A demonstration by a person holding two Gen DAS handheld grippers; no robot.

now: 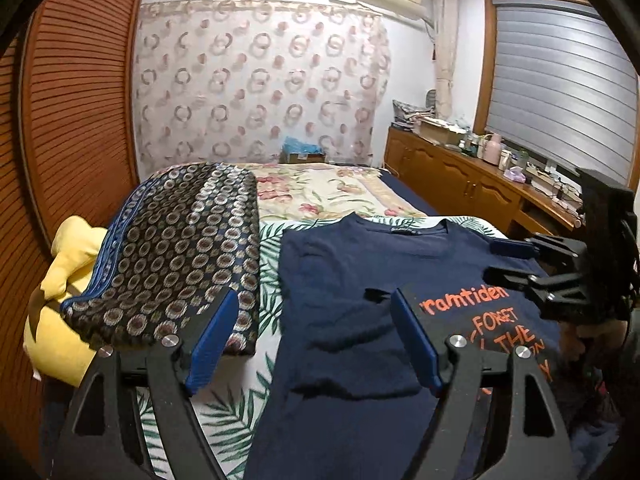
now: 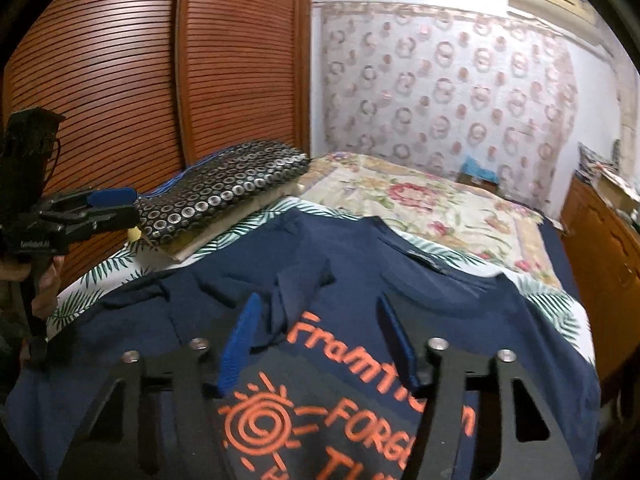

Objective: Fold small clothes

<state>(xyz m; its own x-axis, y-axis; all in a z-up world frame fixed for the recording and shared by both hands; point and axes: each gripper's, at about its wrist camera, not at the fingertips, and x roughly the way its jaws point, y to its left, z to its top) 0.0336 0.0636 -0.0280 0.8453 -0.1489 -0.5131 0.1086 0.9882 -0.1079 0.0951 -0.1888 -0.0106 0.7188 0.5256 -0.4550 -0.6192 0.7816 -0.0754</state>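
A navy T-shirt with orange lettering lies face up on the bed, collar toward the far wall. One sleeve is folded in over the chest. My left gripper hovers open over the shirt's left half, with nothing between its blue pads. It also shows at the left edge of the right wrist view as the left gripper. My right gripper is held low over the orange print, jaws apart and pressing on no cloth. In the left wrist view the right gripper reaches in near the shirt's right shoulder.
A leaf-print sheet lies under the shirt, and a floral blanket covers the far part of the bed. A folded circle-patterned quilt and a yellow cloth lie at the left. Louvred wardrobe doors stand on the left, a cluttered wooden sideboard on the right.
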